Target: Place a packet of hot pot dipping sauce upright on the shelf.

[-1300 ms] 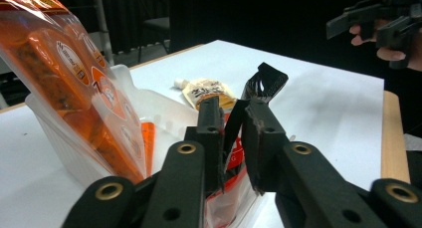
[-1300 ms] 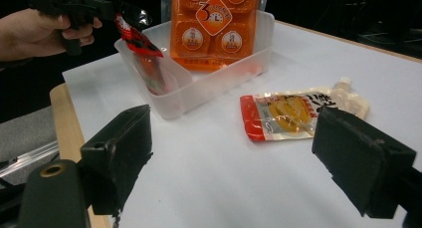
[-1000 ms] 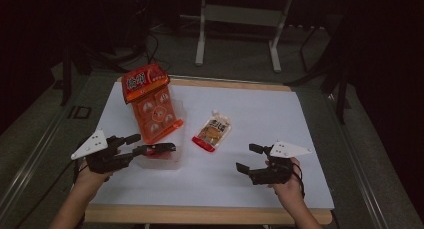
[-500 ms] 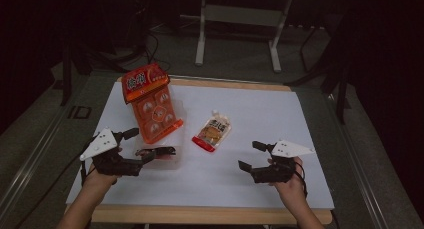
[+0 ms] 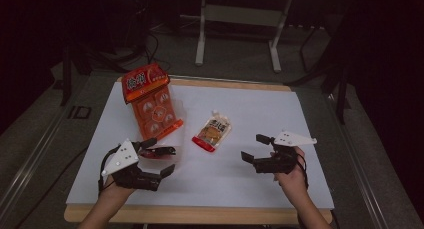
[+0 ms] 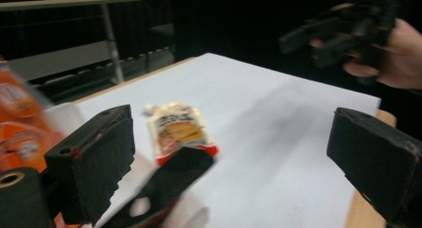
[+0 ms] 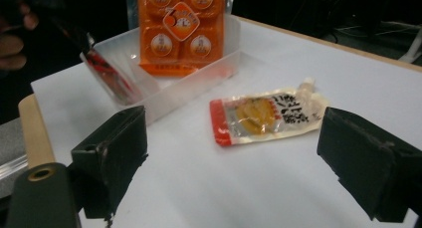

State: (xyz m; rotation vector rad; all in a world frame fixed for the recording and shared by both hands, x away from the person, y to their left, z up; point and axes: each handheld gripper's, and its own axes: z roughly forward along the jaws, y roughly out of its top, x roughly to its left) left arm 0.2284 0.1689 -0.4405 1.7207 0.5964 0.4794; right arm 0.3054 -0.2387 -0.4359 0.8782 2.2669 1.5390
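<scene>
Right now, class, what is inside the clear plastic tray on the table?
Inside the clear tray, the orange snack pack leans over its far end and a dark red-marked packet stands at the near end. The tray floor beneath them is covered.

Right gripper (image 7: 234, 163): jaws wide apart, nothing between the pads. Spouted pouch (image 7: 266, 113) lies flat on white table (image 7: 209, 188) ahead. Clear tray (image 7: 174, 83) beyond holds orange snack pack (image 7: 181, 29), leaning; dark-red packet (image 7: 107, 73) at its left end.
</scene>
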